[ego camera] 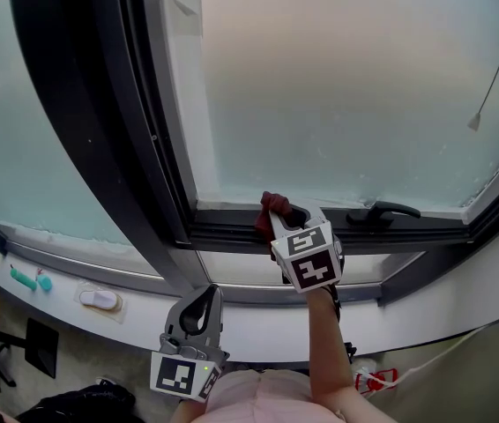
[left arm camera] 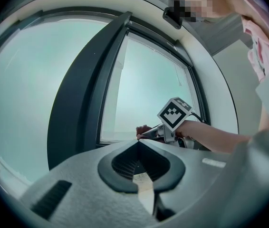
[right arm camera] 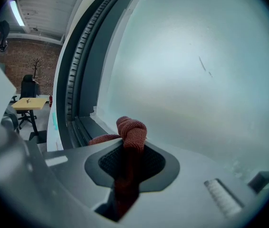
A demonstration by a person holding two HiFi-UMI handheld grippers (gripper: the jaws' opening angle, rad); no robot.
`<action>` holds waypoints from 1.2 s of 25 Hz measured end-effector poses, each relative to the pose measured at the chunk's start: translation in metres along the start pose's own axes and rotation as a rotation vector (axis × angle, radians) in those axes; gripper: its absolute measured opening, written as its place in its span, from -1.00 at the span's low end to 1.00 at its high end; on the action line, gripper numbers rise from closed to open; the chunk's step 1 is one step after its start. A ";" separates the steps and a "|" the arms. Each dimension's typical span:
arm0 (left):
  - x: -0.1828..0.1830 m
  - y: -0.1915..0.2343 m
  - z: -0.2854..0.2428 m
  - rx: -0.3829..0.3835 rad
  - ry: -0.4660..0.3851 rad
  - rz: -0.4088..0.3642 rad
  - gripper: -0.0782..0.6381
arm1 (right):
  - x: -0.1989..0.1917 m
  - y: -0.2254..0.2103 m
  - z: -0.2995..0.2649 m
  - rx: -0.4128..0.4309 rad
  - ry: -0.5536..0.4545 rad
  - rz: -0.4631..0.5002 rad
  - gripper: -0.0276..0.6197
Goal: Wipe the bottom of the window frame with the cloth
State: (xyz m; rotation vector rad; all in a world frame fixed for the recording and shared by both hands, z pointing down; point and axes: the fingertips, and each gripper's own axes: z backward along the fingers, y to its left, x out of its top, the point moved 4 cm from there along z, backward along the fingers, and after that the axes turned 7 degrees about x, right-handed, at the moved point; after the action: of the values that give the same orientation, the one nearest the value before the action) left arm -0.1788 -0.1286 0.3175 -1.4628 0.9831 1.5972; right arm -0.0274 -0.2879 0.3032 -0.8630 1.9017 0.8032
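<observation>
wiping the bottom rail

my right gripper [ego camera: 283,220] pinches the red cloth [ego camera: 271,206], which sits against the bottom of the window frame [ego camera: 223,234]. i'd press down evenly and drag the cloth along the rail, steering clear of the handle [ego camera: 382,210]. my left gripper [ego camera: 198,305] hangs low, jaws pressed together, empty.

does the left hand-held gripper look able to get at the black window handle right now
Probably not easily: the left hand-held gripper hangs low, and the right hand-held gripper, shut on the cloth, and its forearm lie between it and the handle.
</observation>
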 end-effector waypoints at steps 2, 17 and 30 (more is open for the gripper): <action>0.000 0.000 0.000 0.000 -0.001 0.000 -0.79 | -0.002 -0.003 0.002 -0.006 -0.001 -0.010 -0.71; 0.001 -0.004 -0.002 0.000 -0.004 0.000 -0.79 | -0.014 -0.024 0.018 -0.041 -0.012 -0.056 -0.71; 0.000 -0.015 -0.008 -0.021 0.000 0.000 -0.79 | -0.025 -0.043 0.035 -0.087 -0.041 -0.065 -0.71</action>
State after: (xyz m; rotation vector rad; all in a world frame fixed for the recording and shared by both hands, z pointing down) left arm -0.1615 -0.1296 0.3167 -1.4771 0.9694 1.6116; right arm 0.0326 -0.2781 0.3030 -0.9497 1.8045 0.8631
